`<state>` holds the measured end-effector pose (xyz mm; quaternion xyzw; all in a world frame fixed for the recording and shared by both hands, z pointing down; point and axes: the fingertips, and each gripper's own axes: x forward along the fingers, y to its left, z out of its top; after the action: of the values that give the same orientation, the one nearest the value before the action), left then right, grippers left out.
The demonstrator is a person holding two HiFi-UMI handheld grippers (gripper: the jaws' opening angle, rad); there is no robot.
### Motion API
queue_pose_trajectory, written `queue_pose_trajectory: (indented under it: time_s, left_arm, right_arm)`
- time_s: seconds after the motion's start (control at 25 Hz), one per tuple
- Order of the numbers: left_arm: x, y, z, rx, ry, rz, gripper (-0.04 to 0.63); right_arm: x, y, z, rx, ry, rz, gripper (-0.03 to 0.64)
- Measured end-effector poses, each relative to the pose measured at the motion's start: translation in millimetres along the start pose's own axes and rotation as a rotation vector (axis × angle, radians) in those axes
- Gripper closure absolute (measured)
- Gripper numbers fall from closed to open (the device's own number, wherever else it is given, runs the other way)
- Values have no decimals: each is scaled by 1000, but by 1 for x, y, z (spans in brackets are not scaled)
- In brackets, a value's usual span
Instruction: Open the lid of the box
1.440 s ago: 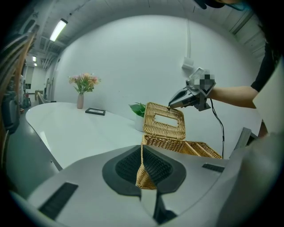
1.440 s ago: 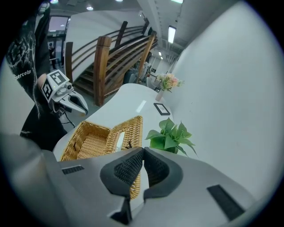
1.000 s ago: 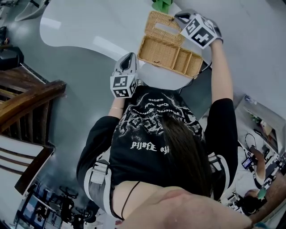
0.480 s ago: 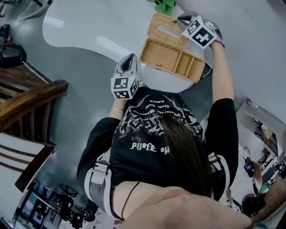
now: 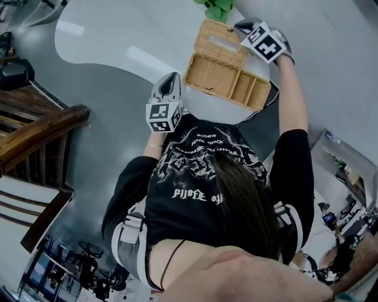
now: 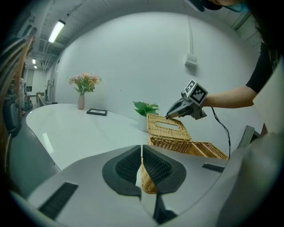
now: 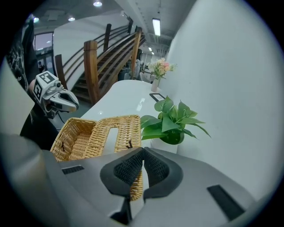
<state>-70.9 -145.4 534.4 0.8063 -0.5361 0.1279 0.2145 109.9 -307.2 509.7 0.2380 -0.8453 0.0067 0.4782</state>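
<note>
An oblong wicker box (image 5: 227, 79) stands open near the rounded end of the white table (image 5: 118, 41), with dividers showing inside. Its slotted lid (image 5: 221, 38) is swung up and back on the far side. My right gripper (image 5: 239, 25) is shut on the lid's far corner; in the right gripper view the wicker lid (image 7: 126, 133) sits between the pads (image 7: 143, 150). My left gripper (image 5: 172, 75) is at the box's near left corner. In the left gripper view, its jaws (image 6: 141, 148) are shut on the wicker rim there, and the lid (image 6: 171, 128) stands behind.
A small green potted plant (image 5: 218, 7) stands just behind the lid. Farther along the table are a vase of flowers (image 6: 83, 88) and a flat dark frame (image 6: 96, 111). A wooden stair rail (image 5: 35, 135) is off to the left, and the table edge curves close to the person's body.
The right gripper and the lid have shifted very slightly farther back. The left gripper stays at the box's corner.
</note>
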Motion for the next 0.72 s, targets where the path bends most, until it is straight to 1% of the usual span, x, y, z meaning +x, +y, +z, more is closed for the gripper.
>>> queue_pose_trajectory:
  time_s: [0.72]
  left_arm:
    - [13,9,2,-10,21,16,566]
  right_arm:
    - [32,-4,-18,76,33,67,584]
